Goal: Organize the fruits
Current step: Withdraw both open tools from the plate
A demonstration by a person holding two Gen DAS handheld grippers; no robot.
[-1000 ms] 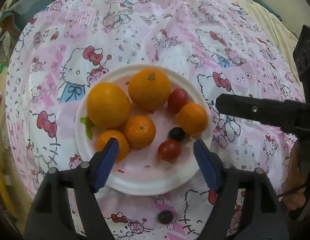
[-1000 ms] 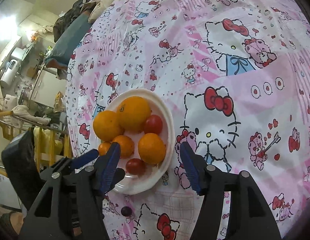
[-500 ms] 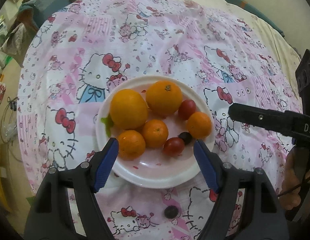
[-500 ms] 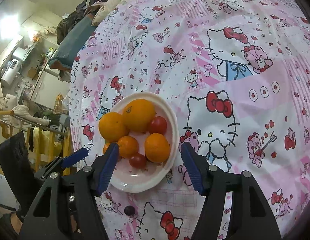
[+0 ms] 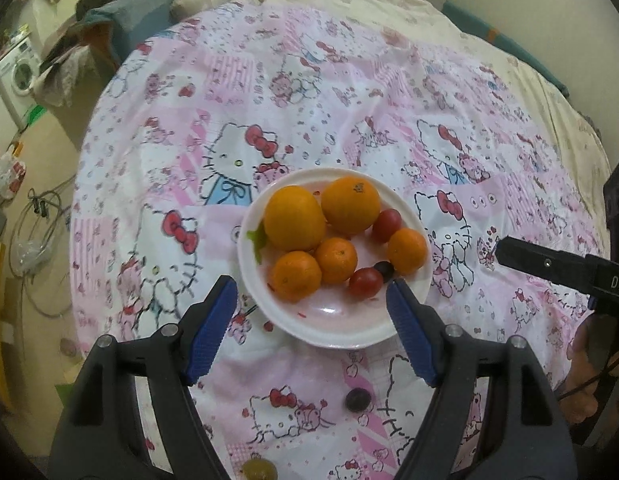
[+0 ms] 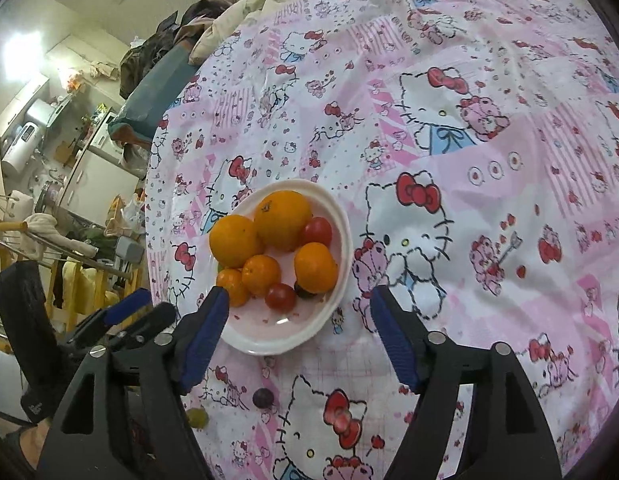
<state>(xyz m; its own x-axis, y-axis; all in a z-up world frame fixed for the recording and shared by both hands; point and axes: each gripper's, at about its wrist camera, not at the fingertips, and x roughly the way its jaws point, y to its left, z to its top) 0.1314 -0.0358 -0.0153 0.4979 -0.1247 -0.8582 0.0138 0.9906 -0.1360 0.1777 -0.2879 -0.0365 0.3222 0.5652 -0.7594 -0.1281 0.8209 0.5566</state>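
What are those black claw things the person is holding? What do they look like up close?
Each is a black plastic two-finger gripper. The left gripper and right gripper have blue ribbed pads and silver screw heads. White letters mark the right one's body.

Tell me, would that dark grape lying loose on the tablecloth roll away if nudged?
Probably. The dark grape is round and smooth, so it likely rolls easily. The thin tablecloth shows wrinkles, which might catch it. It looks small and soft, so squeezing could bruise it.
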